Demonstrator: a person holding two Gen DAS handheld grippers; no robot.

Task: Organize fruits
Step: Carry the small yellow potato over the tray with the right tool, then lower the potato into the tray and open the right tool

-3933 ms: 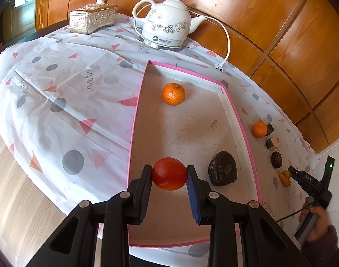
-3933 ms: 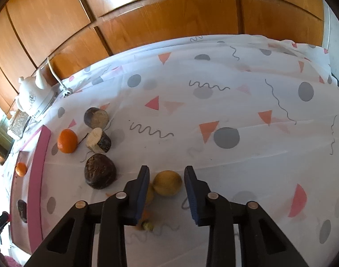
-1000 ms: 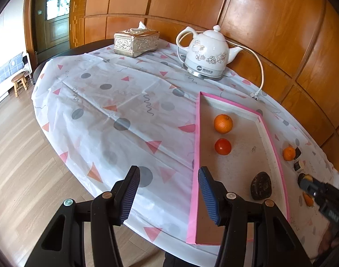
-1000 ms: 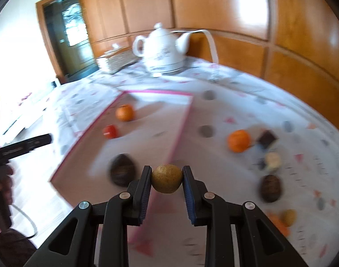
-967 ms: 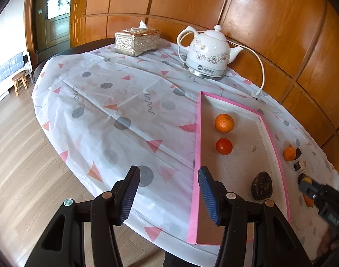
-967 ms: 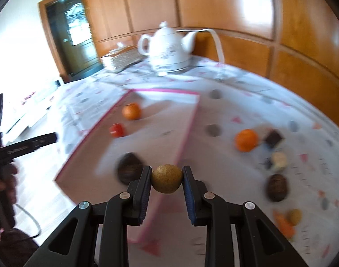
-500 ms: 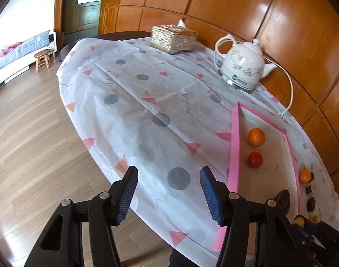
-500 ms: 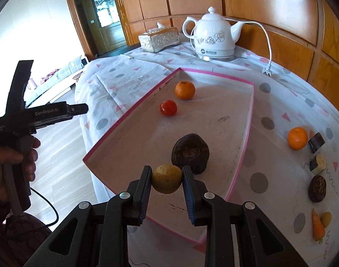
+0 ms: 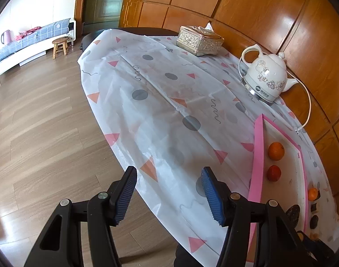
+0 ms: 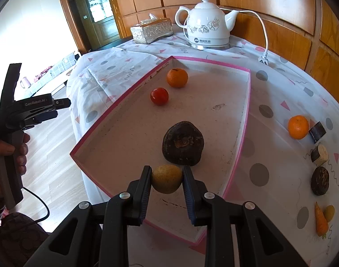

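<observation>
My right gripper [image 10: 167, 170] is shut on a small yellow-green fruit [image 10: 167, 182], held just above the near end of the pink-rimmed tray [image 10: 247, 102]. Inside the tray lie an orange [image 10: 177, 77], a red tomato [image 10: 159, 96] and a dark brown fruit [image 10: 182, 143] right behind the held one. My left gripper [image 9: 168, 173] is open and holds nothing, hanging over the table's near edge left of the tray [image 9: 257, 155]. The right wrist view shows the left gripper's body [image 10: 36, 109] off the table's left side, in a hand.
Right of the tray on the cloth lie another orange [image 10: 298, 126], cut dark pieces [image 10: 319, 154], a dark fruit [image 10: 320, 180], a carrot [image 10: 320, 219] and a small yellow fruit [image 10: 329, 211]. A white kettle [image 10: 206, 25] with a cord and a tissue box [image 10: 151, 31] stand behind.
My right gripper carried the yellow-green fruit over the tray and lower. My left gripper swung left and rolled, so the tray slid to the right edge of its view.
</observation>
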